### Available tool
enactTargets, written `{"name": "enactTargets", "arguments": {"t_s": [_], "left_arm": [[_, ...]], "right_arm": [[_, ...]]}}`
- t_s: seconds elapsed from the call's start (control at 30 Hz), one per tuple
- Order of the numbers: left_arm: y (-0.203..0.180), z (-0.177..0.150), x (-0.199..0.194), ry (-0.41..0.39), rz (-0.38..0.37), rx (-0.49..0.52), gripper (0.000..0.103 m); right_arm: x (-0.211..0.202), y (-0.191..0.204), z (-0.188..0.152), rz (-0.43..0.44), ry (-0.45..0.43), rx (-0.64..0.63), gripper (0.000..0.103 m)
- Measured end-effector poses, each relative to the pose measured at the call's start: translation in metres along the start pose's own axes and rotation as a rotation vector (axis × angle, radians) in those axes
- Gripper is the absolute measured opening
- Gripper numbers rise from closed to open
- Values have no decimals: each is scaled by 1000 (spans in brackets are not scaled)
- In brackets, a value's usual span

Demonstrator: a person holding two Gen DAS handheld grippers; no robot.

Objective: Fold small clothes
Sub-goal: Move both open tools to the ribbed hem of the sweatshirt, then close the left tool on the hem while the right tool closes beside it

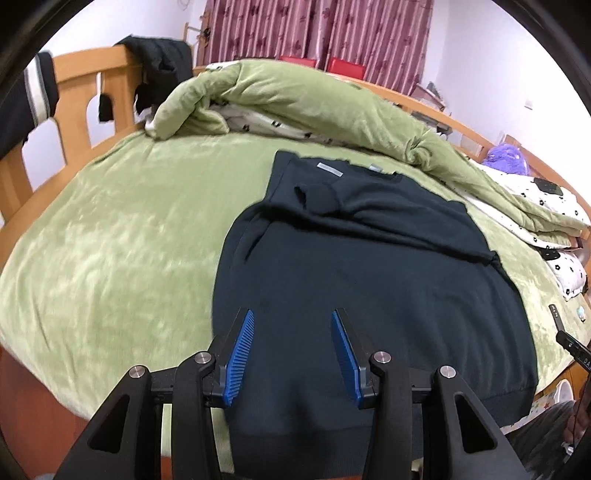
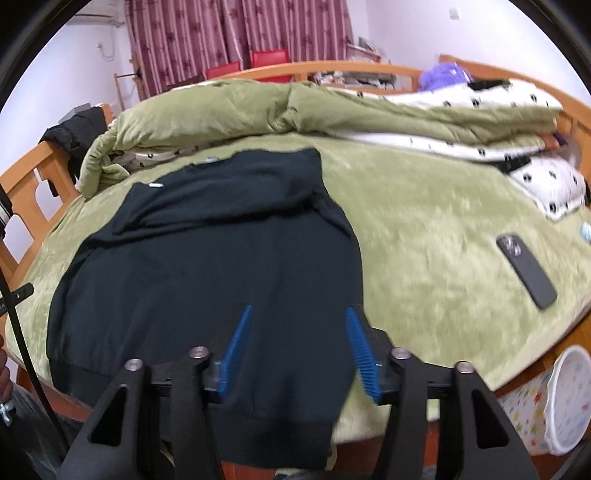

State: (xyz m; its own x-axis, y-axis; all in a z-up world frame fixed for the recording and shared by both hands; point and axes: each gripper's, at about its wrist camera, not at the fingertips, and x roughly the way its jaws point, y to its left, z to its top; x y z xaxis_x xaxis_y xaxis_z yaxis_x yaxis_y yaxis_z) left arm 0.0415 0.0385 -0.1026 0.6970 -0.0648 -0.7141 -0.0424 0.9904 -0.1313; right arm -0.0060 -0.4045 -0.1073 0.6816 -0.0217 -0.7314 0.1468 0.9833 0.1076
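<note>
Dark sweater (image 1: 369, 280) spread flat on the green bed cover (image 1: 110, 258), hem at the near edge of the bed, collar toward the far side, sleeves folded in across the chest. Small pale label (image 1: 329, 170) near the collar.

Left gripper (image 1: 291, 354) above the near left part of the sweater, blue pads (image 1: 240, 354) partly apart, nothing between them, only cloth beneath. Right gripper (image 2: 299, 350) above the near right edge of the sweater (image 2: 207, 266), over the hem corner hanging past the bed edge; jaws likewise partly apart, gripping nothing. No telling whether either gripper's tips touch the fabric.

Rumpled green quilt (image 2: 221, 110) with a white patterned lining heaped along the far side. Black phone (image 2: 526, 269) lying on the cover to the right, well apart from the sweater. Wooden bed rail (image 1: 92, 74) at far left with dark clothes (image 1: 159, 66) draped over it. Patterned white bin (image 2: 554, 402) beside the bed at near right. Pink curtains (image 2: 236, 33) beyond.
</note>
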Motion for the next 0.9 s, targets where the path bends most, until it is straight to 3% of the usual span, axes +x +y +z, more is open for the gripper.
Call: {"name": "enactTargets", "arguments": {"t_s": [0.47, 0.77, 0.9], "left_arm": [[40, -36, 29, 97, 22, -46, 48], [52, -52, 55, 170, -78, -102, 48], [48, -58, 57, 174, -75, -86, 48]], "right_arm": [[37, -12, -30, -26, 126, 35, 47], [61, -20, -47, -22, 203, 66, 47], [60, -21, -51, 1, 207, 83, 47]]}}
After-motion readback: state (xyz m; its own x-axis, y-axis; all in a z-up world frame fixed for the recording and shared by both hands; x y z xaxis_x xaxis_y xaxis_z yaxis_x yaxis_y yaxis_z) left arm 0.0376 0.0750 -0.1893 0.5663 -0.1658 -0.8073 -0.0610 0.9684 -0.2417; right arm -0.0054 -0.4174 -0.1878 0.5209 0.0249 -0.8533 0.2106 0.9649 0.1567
